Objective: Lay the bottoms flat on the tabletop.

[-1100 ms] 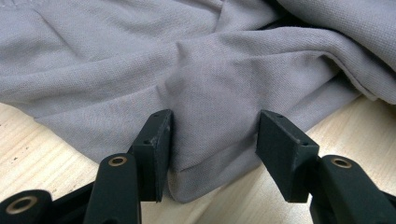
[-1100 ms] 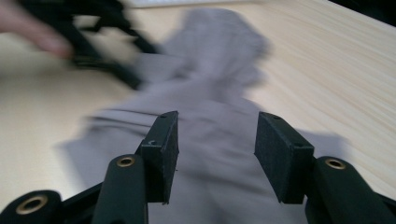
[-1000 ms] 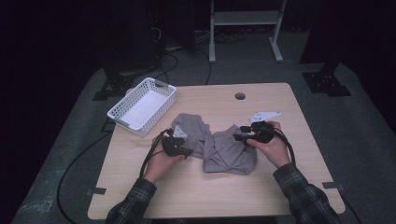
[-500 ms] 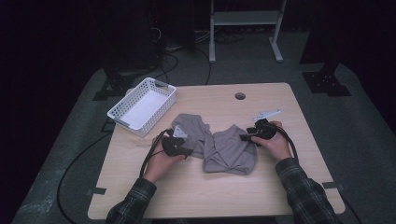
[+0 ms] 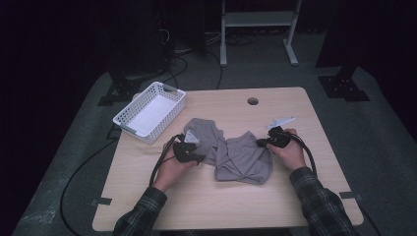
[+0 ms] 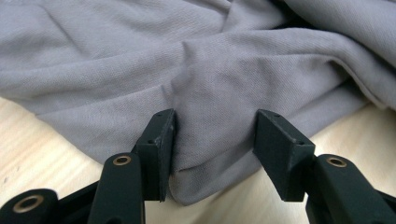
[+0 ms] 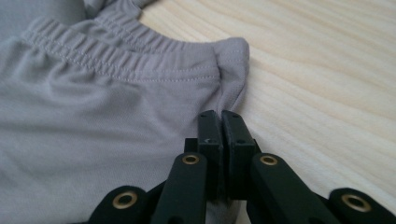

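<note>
A crumpled grey garment (image 5: 241, 158) with an elastic waistband lies mid-table. My left gripper (image 5: 198, 159) rests at its left part. In the left gripper view the jaws (image 6: 215, 126) stand apart around a fold of the grey cloth (image 6: 210, 70); they have just been closing a little, and the pads do not squeeze it. My right gripper (image 5: 261, 142) sits at the garment's right edge. In the right gripper view its jaws (image 7: 220, 117) have just closed tight on the cloth's side edge, just below the waistband corner (image 7: 231, 51).
A white slatted basket (image 5: 129, 126) stands at the table's back left, near the left hand. The wooden table (image 5: 206, 206) has a round cable hole (image 5: 253, 101) at the back. Black cables trail from both grippers. Dark floor and a shelf frame lie beyond.
The right gripper has sunk slightly onto the garment's right edge and its jaws have shut there. The left hand has stayed in place at the left part.
</note>
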